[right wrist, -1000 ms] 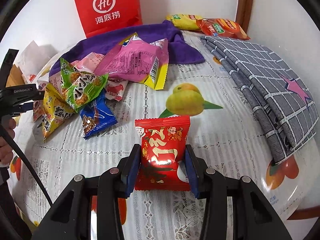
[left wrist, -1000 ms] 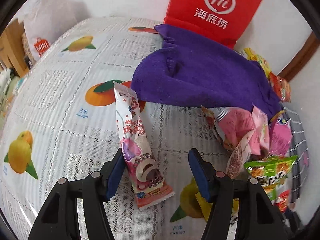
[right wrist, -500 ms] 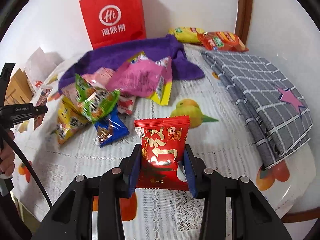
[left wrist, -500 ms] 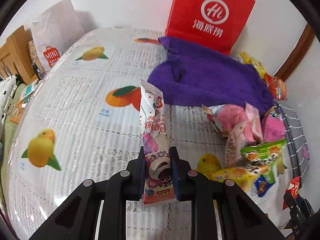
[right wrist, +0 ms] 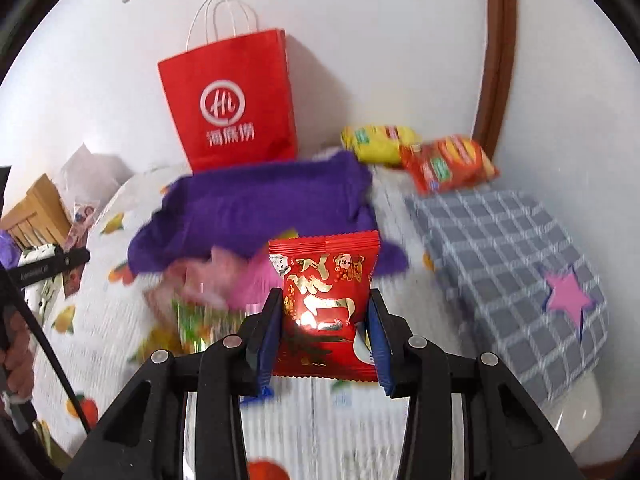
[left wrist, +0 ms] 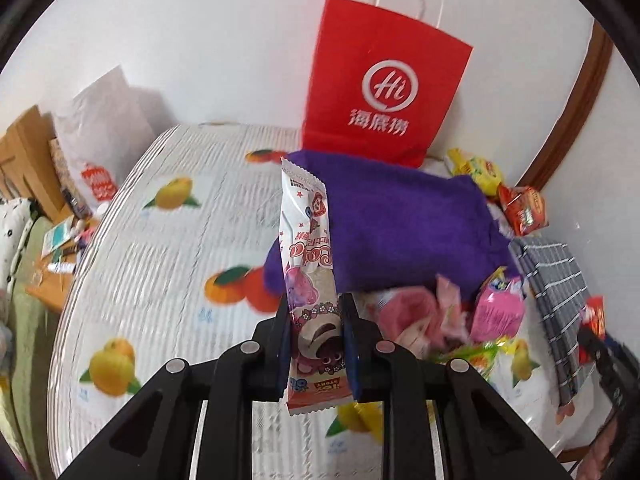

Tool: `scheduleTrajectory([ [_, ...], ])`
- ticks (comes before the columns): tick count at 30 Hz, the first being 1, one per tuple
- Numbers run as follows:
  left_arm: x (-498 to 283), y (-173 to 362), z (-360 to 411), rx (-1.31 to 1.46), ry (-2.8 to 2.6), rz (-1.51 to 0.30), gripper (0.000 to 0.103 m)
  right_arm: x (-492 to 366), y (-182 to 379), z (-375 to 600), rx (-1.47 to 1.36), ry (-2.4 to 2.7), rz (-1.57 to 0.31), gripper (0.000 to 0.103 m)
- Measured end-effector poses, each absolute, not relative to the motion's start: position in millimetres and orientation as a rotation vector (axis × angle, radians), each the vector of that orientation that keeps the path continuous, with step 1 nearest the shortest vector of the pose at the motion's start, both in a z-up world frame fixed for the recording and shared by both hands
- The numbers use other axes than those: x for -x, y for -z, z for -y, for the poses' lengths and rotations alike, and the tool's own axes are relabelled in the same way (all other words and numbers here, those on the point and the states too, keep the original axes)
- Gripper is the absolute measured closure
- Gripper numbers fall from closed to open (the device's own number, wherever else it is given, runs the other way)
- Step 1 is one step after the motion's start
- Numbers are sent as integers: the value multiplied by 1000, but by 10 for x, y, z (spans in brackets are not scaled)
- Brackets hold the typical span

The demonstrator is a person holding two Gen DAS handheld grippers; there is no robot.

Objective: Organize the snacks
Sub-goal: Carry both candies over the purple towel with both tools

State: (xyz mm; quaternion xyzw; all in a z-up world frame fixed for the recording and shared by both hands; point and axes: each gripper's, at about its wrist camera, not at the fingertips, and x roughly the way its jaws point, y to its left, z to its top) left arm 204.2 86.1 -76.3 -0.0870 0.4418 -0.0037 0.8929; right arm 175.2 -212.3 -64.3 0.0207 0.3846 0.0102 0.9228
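open lane: bare tablecloth (left wrist: 132, 264) on the left
blocked: snack pile (left wrist: 460, 320), purple towel (left wrist: 400, 224), red bag (left wrist: 384, 80) at the wall
right edge: checked cloth (right wrist: 504, 248)

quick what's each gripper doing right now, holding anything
Left gripper: closed on the long pink snack packet.
Right gripper: closed on the red snack packet.

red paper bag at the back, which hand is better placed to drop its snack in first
Probably left: the left hand-held gripper with its long pink wrapper faces the red paper bag almost straight; from the right hand-held gripper it stands off left.
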Motion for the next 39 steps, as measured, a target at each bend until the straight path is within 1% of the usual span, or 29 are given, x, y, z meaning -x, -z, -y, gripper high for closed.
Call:
scheduleTrajectory([
  [9,-2535,472,-716,161,31,-884,82,-2445,245,2023,-38,-82,-742,63],
  [16,-2996,412,-603,157,45,-873,82,-2987,187,1981,-64,-131,-741,63],
  [23,-3441,524,-524,186,53,-888,82,-3495,352,1990,-81,-152,-765,63],
  [29,-3750,790,-502,210,60,-930,82,-3873,599,2044,-102,-180,-815,63],
  [34,-3859,1073,-532,199,43,-979,82,-4076,868,2128,-98,-171,-906,63],
  [39,-3914,1234,-566,209,44,-1019,82,-4187,1152,2238,-112,-154,-1009,63],
])
